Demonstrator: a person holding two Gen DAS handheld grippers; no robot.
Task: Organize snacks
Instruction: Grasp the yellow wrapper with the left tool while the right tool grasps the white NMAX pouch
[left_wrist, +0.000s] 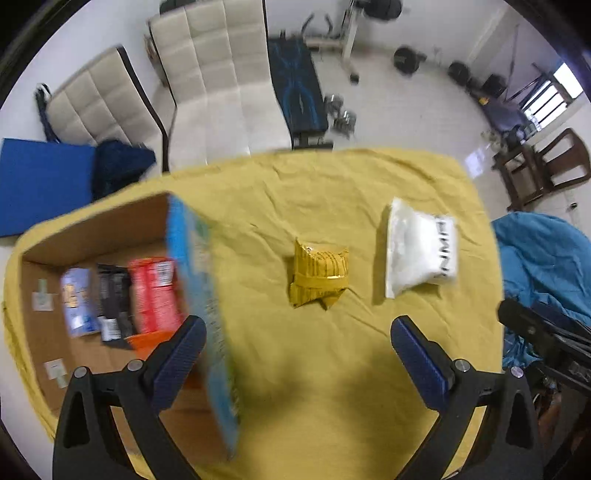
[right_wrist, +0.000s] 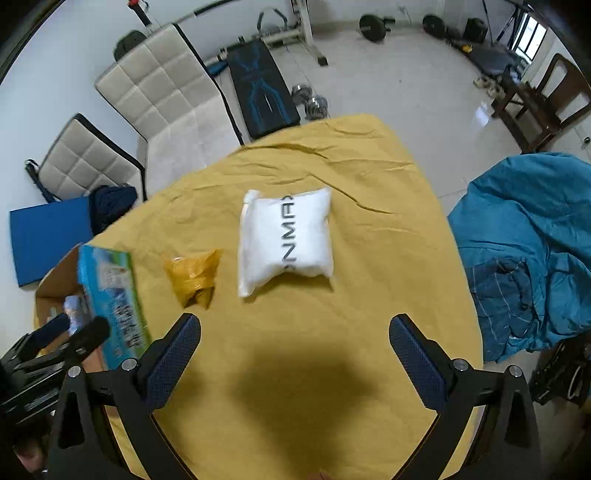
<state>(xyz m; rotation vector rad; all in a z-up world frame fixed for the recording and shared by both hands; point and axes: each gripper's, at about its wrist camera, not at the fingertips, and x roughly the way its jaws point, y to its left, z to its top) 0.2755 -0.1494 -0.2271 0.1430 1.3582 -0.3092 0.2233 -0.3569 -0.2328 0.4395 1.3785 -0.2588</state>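
Note:
A cardboard box (left_wrist: 92, 221) with a blue printed outer wall (left_wrist: 207, 314) stands at the left of the yellow-covered table (left_wrist: 332, 387). Inside it lie a blue packet (left_wrist: 75, 302), a black packet (left_wrist: 112, 299), a red packet (left_wrist: 157, 291) and an orange one (left_wrist: 147, 341). A yellow snack packet (left_wrist: 319, 277) and a white pouch with black letters (left_wrist: 419, 251) rest on the cloth. My left gripper (left_wrist: 297, 334) hangs open above the box's right wall, empty. My right gripper (right_wrist: 295, 332) is open and empty, just short of the white pouch (right_wrist: 286, 240) and the yellow packet (right_wrist: 194, 275).
Cream cushioned chairs (left_wrist: 214, 74) and a dark bench (left_wrist: 295, 92) stand beyond the table's far edge. A blue mat (left_wrist: 40, 184) lies at the left. Teal bedding (right_wrist: 524, 240) is piled to the right, with a wooden chair (right_wrist: 546, 99) behind it.

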